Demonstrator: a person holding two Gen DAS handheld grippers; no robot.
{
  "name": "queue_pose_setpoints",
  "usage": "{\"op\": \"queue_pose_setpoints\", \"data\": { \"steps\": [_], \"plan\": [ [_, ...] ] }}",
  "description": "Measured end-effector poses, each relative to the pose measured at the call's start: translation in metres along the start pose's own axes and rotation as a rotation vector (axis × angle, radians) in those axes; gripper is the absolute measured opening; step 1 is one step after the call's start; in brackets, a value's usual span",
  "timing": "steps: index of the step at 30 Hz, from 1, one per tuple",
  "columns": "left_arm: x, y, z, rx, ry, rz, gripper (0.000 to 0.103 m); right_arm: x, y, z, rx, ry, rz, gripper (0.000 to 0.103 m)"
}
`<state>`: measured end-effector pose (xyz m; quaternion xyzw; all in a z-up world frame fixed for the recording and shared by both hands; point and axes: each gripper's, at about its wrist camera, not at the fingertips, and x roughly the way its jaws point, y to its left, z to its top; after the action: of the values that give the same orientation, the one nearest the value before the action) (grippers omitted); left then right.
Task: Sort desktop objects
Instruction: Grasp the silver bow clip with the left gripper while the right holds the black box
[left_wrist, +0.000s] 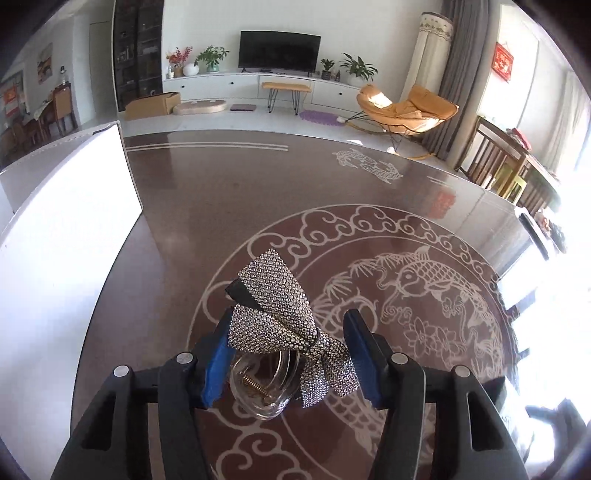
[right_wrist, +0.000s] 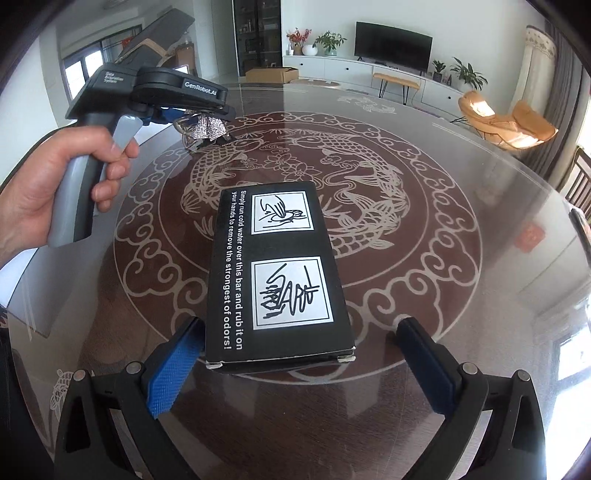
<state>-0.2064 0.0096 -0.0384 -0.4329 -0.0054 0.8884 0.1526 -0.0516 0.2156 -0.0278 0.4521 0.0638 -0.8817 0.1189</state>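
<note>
The round glass-topped table (right_wrist: 461, 229) with its carp pattern carries a white box (left_wrist: 66, 229) at its left side. A black carton (right_wrist: 277, 273) lies flat between the right gripper (right_wrist: 299, 365)'s wide-apart jaws, neither pad pressing it. The left gripper (left_wrist: 288, 350), gripped by a hand (right_wrist: 55, 177), clamps a rhinestone bow hair clip (left_wrist: 280, 325) above the glass

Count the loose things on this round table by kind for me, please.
Sparkly bow hair clips: 1
Black printed boxes: 1
White boxes: 1
Total: 3
</note>
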Motion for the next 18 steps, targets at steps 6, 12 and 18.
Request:
{"op": "queue_pose_setpoints", "data": {
  "steps": [6,12,18],
  "plan": [
    [-0.054,-0.002,-0.057,0.079,0.023,-0.046,0.059,0.0,0.0,0.0,0.0,0.0,-0.001,0.103],
    [-0.067,0.002,-0.072,-0.033,-0.02,-0.002,0.089,0.0,0.0,0.0,0.0,0.0,0.0,0.103],
    [-0.041,0.013,-0.072,-0.14,0.047,0.097,0.091,0.0,0.0,0.0,0.0,0.0,0.0,0.103]
  ]
}}
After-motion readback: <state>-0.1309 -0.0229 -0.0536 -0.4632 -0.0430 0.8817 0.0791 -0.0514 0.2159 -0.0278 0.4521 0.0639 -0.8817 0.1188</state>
